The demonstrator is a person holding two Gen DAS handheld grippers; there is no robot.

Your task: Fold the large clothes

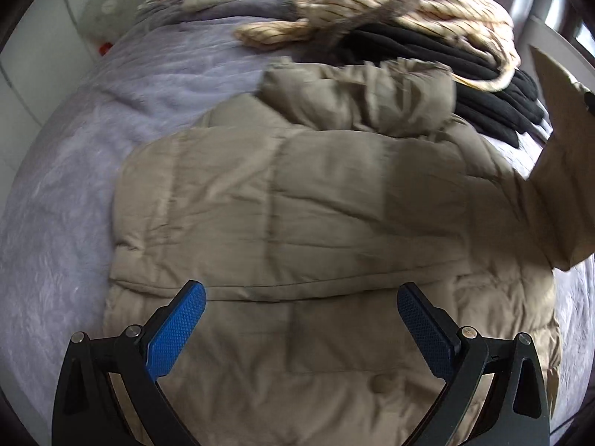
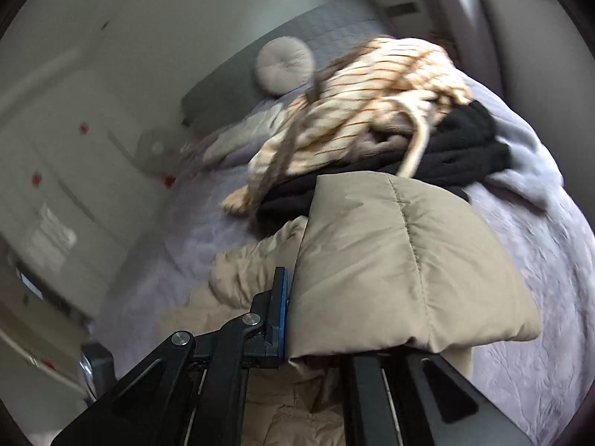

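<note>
My right gripper (image 2: 288, 308) pinched the beige puffer jacket's (image 1: 297, 204) sleeve (image 2: 390, 260), lifted above the bed (image 1: 74, 186). My left gripper (image 1: 301, 316) hung wide, holding nothing.

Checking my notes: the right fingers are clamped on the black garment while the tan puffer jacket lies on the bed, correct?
Not quite. The right wrist view shows the right gripper clamped on a part of the tan puffer jacket; the black garment lies untouched behind.

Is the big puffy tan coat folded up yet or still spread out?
Mostly spread out. The coat lies flat on the bed, and the right gripper holds one part lifted.
</note>
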